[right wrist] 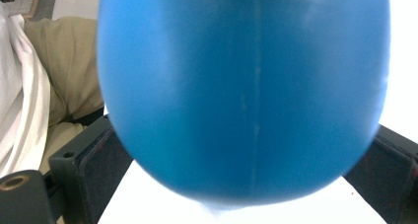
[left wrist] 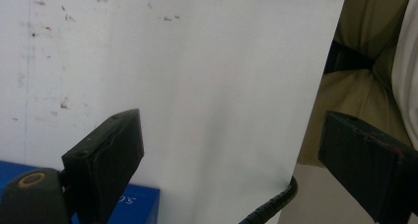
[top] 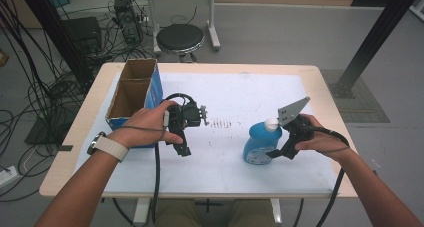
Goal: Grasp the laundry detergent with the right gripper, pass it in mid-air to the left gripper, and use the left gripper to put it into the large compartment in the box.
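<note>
A blue bottle (top: 259, 144) with a white cap stands on the white sheet right of the middle. My right gripper (top: 275, 153) reaches it from the right. In the right gripper view the bottle (right wrist: 241, 95) bulges between the two black jaws, and both pads press its sides, so my right gripper (right wrist: 244, 142) is shut on it. My left gripper (top: 183, 148) is held left of the middle, beside the box, pointing down at the sheet. In the left gripper view my left gripper (left wrist: 231, 132) stands open over bare white sheet with nothing between its jaws.
An open cardboard box (top: 132, 94) with blue sides stands at the table's left; its blue corner (left wrist: 133, 204) lies just under my left jaw. A white sheet (top: 240, 92) covers the wooden table (top: 327, 94). Behind the table are a black stool (top: 180, 37) and tangled cables (top: 45, 87).
</note>
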{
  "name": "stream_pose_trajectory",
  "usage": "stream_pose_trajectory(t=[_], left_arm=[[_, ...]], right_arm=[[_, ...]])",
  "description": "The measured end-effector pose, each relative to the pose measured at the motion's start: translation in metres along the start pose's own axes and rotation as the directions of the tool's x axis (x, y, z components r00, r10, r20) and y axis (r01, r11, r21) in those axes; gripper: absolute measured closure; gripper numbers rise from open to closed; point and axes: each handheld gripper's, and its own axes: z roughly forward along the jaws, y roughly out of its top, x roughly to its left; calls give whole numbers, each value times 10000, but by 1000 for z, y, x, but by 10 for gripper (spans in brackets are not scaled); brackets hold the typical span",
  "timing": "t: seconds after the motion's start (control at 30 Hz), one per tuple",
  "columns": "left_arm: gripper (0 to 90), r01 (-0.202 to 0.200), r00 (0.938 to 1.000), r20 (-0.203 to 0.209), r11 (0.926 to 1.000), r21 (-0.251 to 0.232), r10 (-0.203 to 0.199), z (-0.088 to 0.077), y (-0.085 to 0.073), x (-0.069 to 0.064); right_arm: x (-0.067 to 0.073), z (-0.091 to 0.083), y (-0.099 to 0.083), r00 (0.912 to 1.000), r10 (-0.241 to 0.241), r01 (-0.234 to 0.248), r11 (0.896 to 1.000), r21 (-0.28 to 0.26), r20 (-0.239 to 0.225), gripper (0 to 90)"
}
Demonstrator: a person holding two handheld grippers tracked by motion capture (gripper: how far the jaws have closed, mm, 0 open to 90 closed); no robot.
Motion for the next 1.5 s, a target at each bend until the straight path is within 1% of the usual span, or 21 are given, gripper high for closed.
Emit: stream_pose_trajectory(t=[0.07,0.13,0.17,0.33,0.63,1.23,1.5], left_arm=[[106,-33,10000,-1,10000,21,33,0,1,0],[106,20,10000,13,10000,-25,-20,0,1,0],[106,-35,10000,-8,10000,-10,35,0,1,0],[106,-15,10000,1,10000,4,15,0,0,0],[107,-31,10000,23,10000,31,31,1,1,0],[108,-9,10000,12,10000,23,9,1,1,0],[108,-4,10000,12,10000,12,4,1,1,0]], right_arm=[[0,0,-1,10000,-10,10,10000,-33,54,57],[0,1,-1,9999,2,-1,10000,-99,101,57],[0,1,-2,9999,18,-17,9999,-109,118,57],[0,3,-4,9999,47,-45,9998,-198,131,57],[0,6,-8,9998,134,-125,9985,-533,168,70],[0,10,-13,9999,132,-133,9961,-868,-9,136],[1,11,-14,9999,163,-163,9948,-1005,-13,145]])
